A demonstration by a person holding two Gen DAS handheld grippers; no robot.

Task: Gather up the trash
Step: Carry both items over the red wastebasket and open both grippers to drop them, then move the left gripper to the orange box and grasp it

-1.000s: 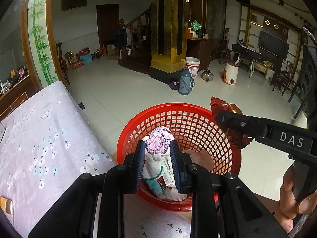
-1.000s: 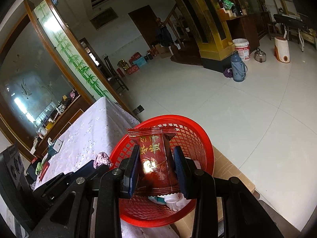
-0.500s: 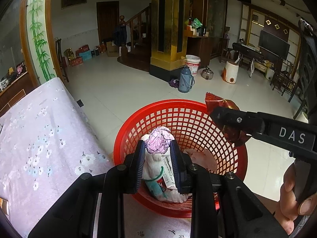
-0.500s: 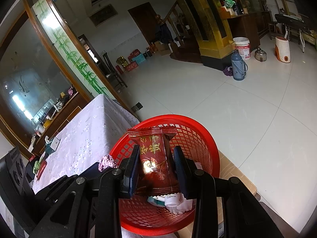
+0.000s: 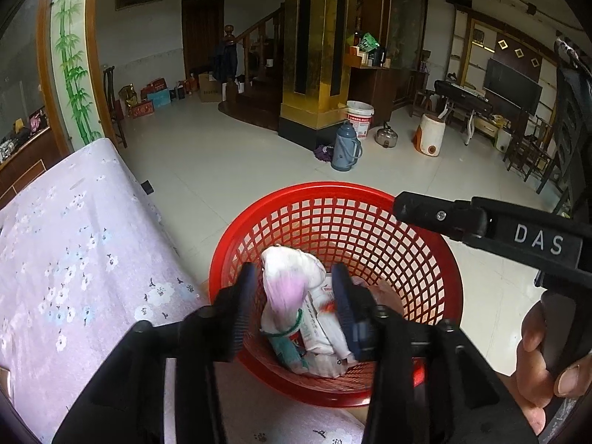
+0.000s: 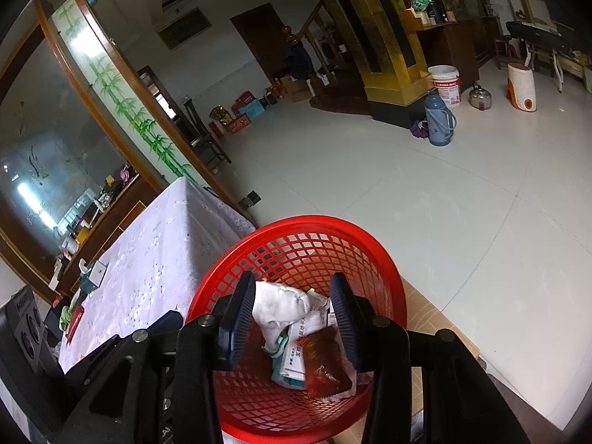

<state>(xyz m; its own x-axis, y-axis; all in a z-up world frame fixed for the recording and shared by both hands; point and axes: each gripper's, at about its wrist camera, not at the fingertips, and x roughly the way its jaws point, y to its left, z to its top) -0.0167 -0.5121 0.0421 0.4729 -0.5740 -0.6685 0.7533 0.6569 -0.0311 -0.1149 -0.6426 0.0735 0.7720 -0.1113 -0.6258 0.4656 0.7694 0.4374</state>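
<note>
A red mesh basket (image 5: pixel 333 188) (image 6: pixel 314 220) stands just past the table edge, below both grippers. My left gripper (image 5: pixel 294 307) is open over it. A white and pink crumpled bundle (image 5: pixel 288 288) hangs blurred and loose between its spread fingers, above white packets (image 5: pixel 314 329) in the basket. My right gripper (image 6: pixel 290 314) is open too, and nothing is held in it. Down in the basket, the red snack wrapper (image 6: pixel 325 362) lies beside the white bundle (image 6: pixel 281 303). In the left wrist view, the right gripper's fingers (image 5: pixel 436 216) reach over the rim from the right.
A table with a lilac flowered cloth (image 5: pixel 74 259) (image 6: pixel 159 244) lies to the left of the basket. A cardboard box (image 6: pixel 425 310) sits under the basket. A person's hand (image 5: pixel 544 370) grips the right tool. Across the tiled floor stand a blue flask (image 5: pixel 344 151) and a bucket (image 5: pixel 360 118).
Both grippers opened. The red wrapper dropped from the right gripper into the basket. The left gripper let go of the white and pink bundle, which is sinking into the basket.
</note>
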